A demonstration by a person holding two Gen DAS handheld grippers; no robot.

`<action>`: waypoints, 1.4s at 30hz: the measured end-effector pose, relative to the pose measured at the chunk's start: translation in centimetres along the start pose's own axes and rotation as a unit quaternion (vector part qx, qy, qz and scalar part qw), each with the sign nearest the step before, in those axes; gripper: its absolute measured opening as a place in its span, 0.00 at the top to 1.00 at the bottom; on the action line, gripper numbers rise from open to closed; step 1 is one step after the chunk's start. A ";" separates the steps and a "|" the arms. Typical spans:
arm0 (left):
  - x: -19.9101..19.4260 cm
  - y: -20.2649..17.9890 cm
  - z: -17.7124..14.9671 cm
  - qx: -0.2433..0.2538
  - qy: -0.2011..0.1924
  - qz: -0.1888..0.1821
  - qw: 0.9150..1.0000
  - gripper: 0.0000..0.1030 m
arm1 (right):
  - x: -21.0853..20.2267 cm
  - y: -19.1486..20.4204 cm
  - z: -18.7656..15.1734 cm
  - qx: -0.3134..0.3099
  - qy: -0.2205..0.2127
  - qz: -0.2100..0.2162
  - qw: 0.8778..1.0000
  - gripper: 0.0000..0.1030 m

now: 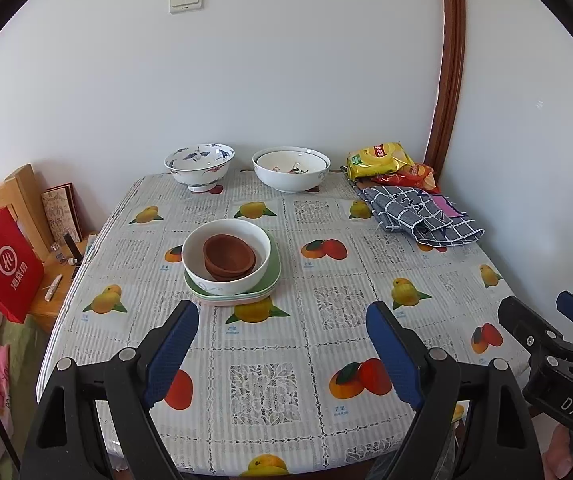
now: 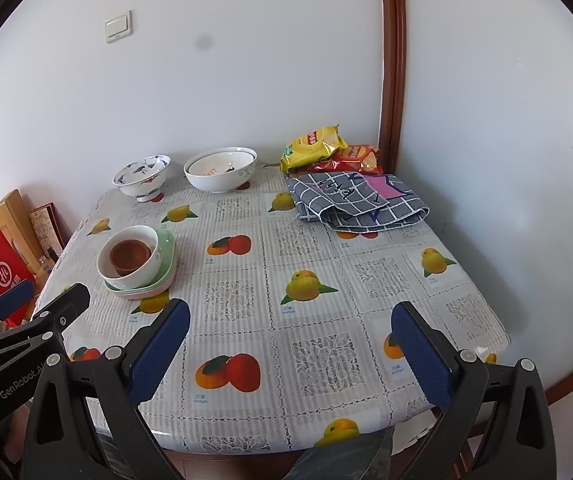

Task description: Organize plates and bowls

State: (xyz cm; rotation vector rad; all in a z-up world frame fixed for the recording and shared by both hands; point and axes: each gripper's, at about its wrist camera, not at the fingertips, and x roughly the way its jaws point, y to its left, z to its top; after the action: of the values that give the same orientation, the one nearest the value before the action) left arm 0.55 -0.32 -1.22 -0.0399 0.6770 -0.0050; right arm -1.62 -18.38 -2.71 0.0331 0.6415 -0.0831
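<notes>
White walls edge the worktop point(image 1: 366, 240). Only the right view shows its right edge; stacked bowls point(image 2: 132, 258) sit left. Left gripper point(image 1: 282, 344) and right gripper point(image 2: 290, 348) gape, holding nothing.

Table point(image 1: 438, 280) w/ plates point(image 1: 274, 280), bowls point(image 1: 291, 174), snacks point(image 1: 380, 159), cloth point(image 1: 422, 216).

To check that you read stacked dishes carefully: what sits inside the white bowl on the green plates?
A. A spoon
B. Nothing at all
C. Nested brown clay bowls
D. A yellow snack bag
C: the white bowl rests on the green plates and holds small brown clay bowls nested inside one another, seen from both wrist views; the yellow snack bag lies at the table's far corner.
</notes>
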 end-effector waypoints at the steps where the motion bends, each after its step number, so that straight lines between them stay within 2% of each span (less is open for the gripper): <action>1: 0.0 0.0 0.0 0.000 0.000 0.000 1.000 0.17 | 0.0 0.0 0.0 0.000 0.000 0.000 1.000 0.03; 42: 0.2 -0.1 -0.2 0.004 0.005 0.004 1.000 0.17 | -0.3 0.0 0.2 0.001 -0.006 0.004 1.000 0.03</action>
State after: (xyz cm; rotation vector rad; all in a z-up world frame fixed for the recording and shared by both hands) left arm 0.54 -0.40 -1.50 -0.0282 0.6864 0.0003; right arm -1.75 -18.35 -2.42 0.0374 0.6285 -0.0760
